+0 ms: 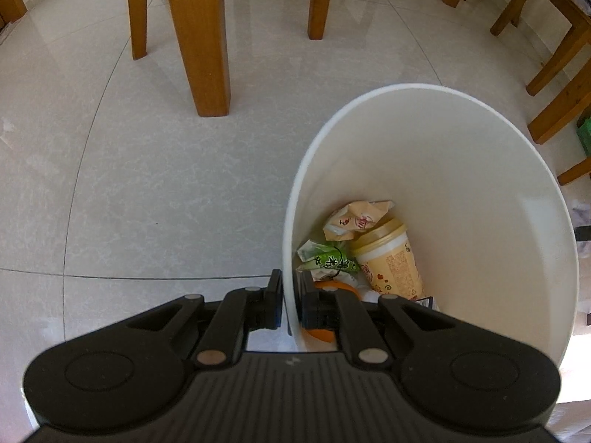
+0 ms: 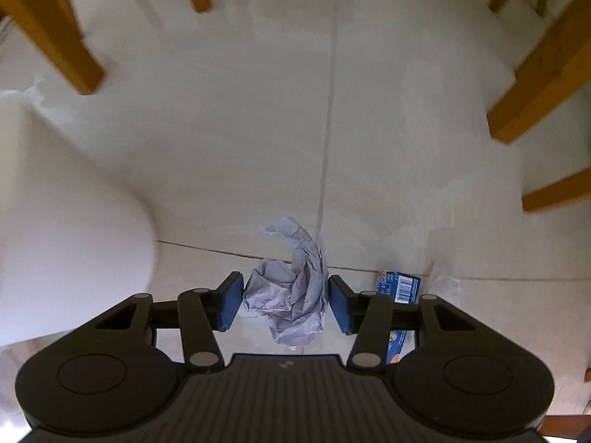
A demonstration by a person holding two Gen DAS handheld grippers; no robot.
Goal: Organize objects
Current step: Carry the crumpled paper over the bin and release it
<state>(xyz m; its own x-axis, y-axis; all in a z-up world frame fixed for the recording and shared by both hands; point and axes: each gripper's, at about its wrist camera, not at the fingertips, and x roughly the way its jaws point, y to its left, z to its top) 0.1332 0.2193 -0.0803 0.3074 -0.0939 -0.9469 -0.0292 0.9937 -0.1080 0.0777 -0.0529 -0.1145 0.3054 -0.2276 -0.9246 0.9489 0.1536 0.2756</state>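
Counts: 1 white bin (image 1: 480, 192). Inside the bin: 1 yellow-lidded cup (image 1: 388, 254), 1 beige wrapper (image 1: 356, 217), 1 green-print wrapper (image 1: 328, 258), 1 orange item (image 1: 334, 288), partly hidden. Outside the bin: 1 crumpled paper wad (image 2: 291, 291), 1 blue barcode packet (image 2: 400, 288).

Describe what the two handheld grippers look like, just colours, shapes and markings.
Both are matte black plastic. Each has a ribbed flat body bearing a tiny pale mark, two big round housings with a circular inset, and slotted linkage arms with silver pivot pins. The left gripper has black finger blocks. The right gripper has flat rectangular pads that look dark blue. No cables, sleeves or hands show.
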